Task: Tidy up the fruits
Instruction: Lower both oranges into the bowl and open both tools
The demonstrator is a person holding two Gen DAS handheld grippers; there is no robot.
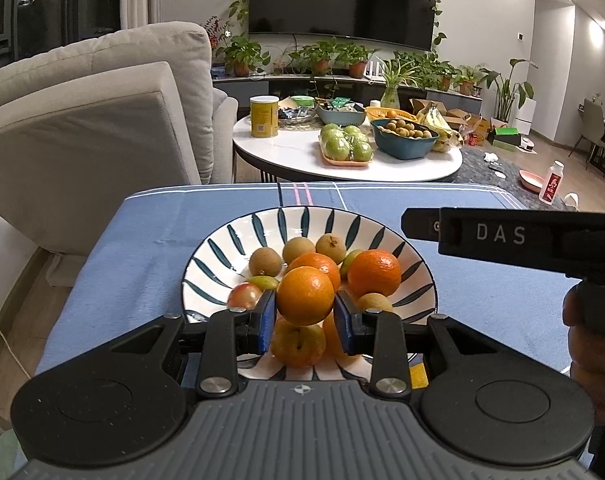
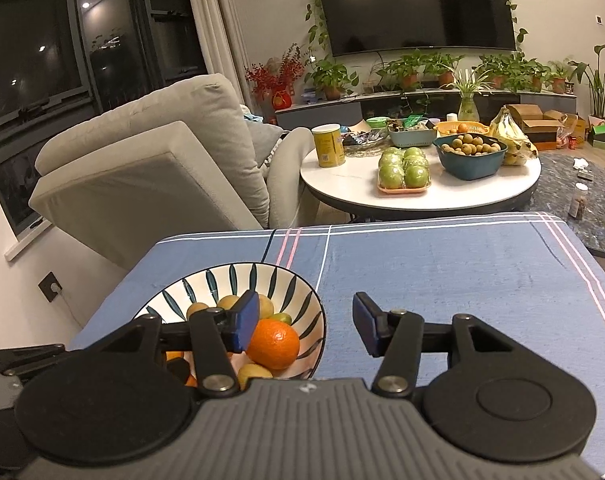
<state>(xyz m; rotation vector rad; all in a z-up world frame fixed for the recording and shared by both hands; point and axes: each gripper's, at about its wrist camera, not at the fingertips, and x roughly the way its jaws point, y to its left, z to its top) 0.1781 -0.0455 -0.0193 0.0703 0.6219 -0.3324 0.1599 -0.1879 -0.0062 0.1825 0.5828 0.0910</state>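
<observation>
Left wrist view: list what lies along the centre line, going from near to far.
left gripper shut on an orange → striped bowl → blue tablecloth → round white table → potted plants → wall television.

Left gripper (image 1: 305, 309) is angled down a bit, both blue pads (image 1: 265, 320) clamped on the sides of an orange (image 1: 304, 295), which sits right between the fingertips. Right gripper (image 2: 306, 326) tilts down too, jaws spread wide with nothing between them, left pad (image 2: 246, 320) hanging over the bowl. In the left view you can see the right gripper's black body off to the side with a hand (image 1: 592, 354) wrapped around its handle.
</observation>
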